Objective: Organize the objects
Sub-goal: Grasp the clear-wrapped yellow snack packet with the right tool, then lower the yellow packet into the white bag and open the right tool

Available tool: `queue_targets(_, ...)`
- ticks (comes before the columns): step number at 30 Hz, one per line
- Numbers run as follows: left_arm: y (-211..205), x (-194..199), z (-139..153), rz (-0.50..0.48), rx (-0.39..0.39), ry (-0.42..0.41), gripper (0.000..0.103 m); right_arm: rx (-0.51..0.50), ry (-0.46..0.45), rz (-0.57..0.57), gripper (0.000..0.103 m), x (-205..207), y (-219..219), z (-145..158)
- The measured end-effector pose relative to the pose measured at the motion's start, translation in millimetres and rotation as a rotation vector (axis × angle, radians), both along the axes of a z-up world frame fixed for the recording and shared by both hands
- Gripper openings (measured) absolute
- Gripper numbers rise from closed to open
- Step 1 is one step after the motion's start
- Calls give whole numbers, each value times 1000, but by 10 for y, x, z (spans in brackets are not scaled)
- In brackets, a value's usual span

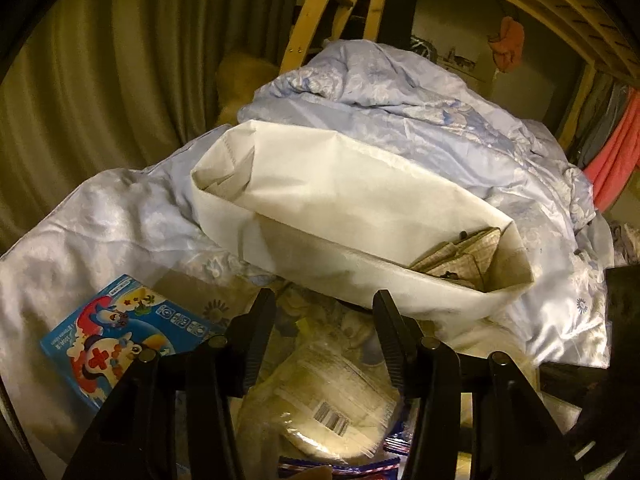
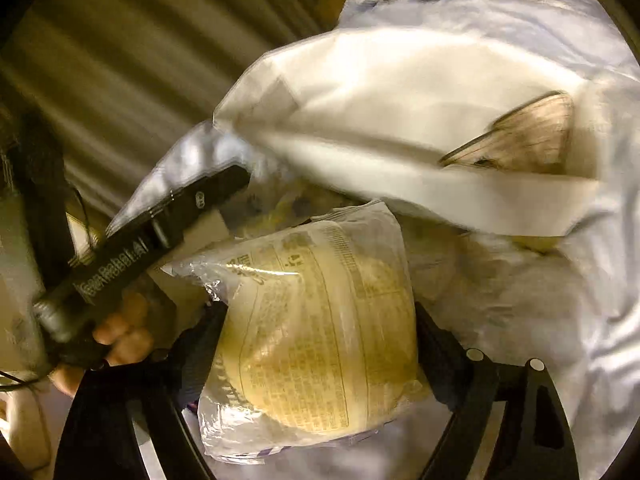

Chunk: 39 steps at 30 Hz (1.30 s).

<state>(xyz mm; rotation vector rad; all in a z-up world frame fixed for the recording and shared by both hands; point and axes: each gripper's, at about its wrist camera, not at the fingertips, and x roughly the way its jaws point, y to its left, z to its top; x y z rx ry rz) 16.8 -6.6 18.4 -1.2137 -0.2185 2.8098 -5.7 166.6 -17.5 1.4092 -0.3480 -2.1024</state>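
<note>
A white fabric storage box (image 1: pixel 340 216) stands open on a pale blue duvet, with a checked folded item (image 1: pixel 460 256) in its right end. My left gripper (image 1: pixel 324 308) is open and empty just in front of the box's near wall. My right gripper (image 2: pixel 320 320) is shut on a clear plastic packet of pale yellow flat rounds (image 2: pixel 320 340) and holds it just below the box (image 2: pixel 400 120). The same packet shows under the left fingers (image 1: pixel 332 408). The left gripper's body (image 2: pixel 160 232) crosses the right wrist view at left.
A blue cartoon-printed box (image 1: pixel 120 336) lies on the duvet (image 1: pixel 440 100) at lower left. Green curtains (image 1: pixel 100 80) hang behind. A wooden bunk frame (image 1: pixel 320 8) rises at the back, with red cloth (image 1: pixel 616 148) at right.
</note>
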Motion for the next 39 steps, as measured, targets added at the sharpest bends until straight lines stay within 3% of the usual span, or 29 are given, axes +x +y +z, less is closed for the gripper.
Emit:
queue_targets(6,39,59,77,3,-14,40,49,-92,32,-144,86,83,436,161)
queue_targets(10,65,65,89,-12,-5,50,49,-211,29,-306,86,29,703,216)
queue_targets(13,112,63,66,-26,-12,53,49,-251,74,-427,86,-143,716,299)
queue_targets(19,191,52,31,-53,-32,48,49,-324,109,-556,86,-519,602,430)
queue_targets(22,215,63,32,-65,-34,55,49,-327,134,-655,86,-779,560,384)
queue_targets(25,219,31,-1,-75,-21,42,49,-250,183,-724,87,-968,448,281)
queue_targets(29,216,-47,-67,-78,5,5,49,-115,80,-645,88,-980,263,-62)
queue_targets(31,234,-87,-91,-88,13,-11,49,-21,114,-570,88,-920,96,-145)
queue_targets(33,280,-112,-108,-98,8,-19,49,8,145,-514,88,-879,0,-155)
queue_targets(36,376,-145,-127,-128,-16,-24,49,-17,86,-420,89,-872,-126,-181)
queue_targets(39,436,-198,-164,-131,-33,-27,47,-174,17,-368,89,-853,-129,-181)
